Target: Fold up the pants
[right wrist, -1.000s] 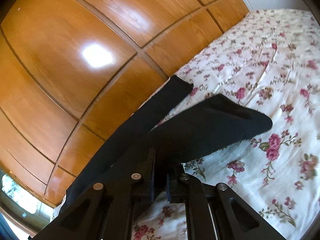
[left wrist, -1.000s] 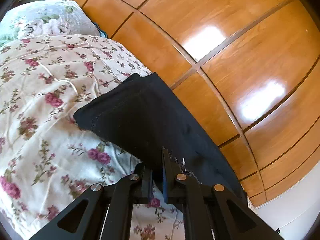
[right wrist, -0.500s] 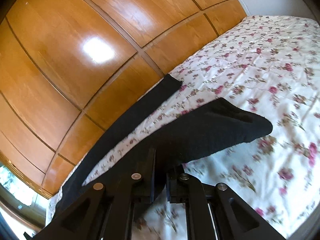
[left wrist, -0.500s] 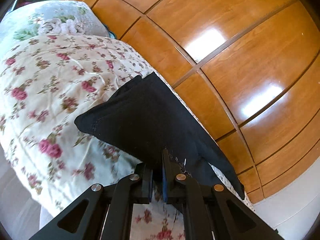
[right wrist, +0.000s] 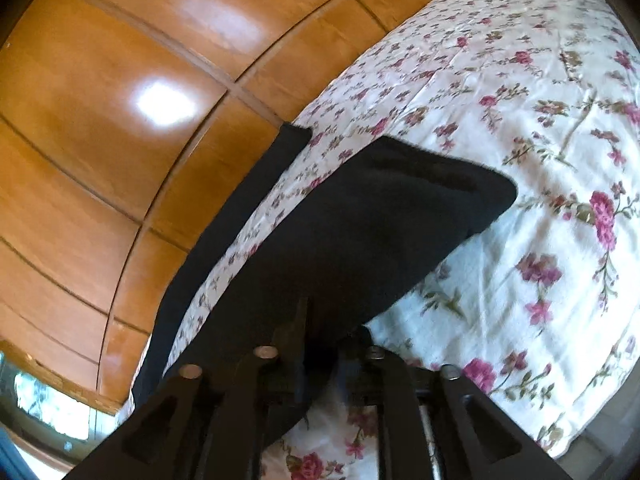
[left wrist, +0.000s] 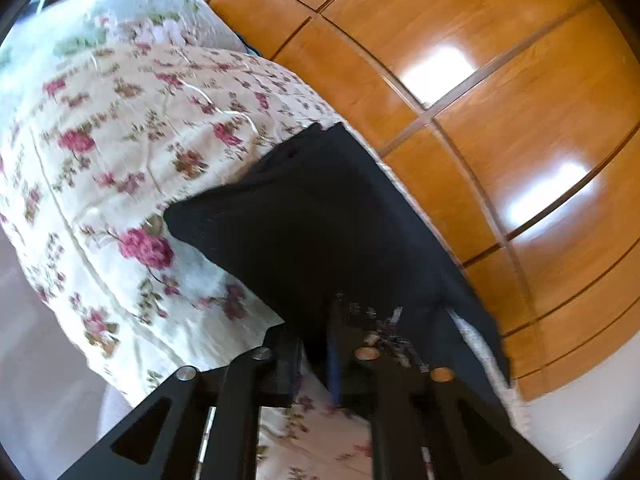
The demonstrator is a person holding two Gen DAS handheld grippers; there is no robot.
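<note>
Black pants (left wrist: 316, 224) lie partly on a floral bedspread and hang from both grippers. My left gripper (left wrist: 320, 344) is shut on one edge of the pants, with the cloth stretching away toward the wooden wall. My right gripper (right wrist: 320, 344) is shut on another part of the pants (right wrist: 372, 232), lifting a wide flap above the bed. A second narrow strip of the pants (right wrist: 240, 224) runs along the bed's far edge by the wall.
The bed with the floral cover (right wrist: 520, 120) fills the right wrist view; its near edge drops off at the lower right. A floral pillow (left wrist: 132, 12) lies at the head. Glossy wooden panels (left wrist: 480, 80) stand right behind the bed.
Both grippers have lifted and pulled back with the pants. More of the bed's near edge and the floor now show in both views.
</note>
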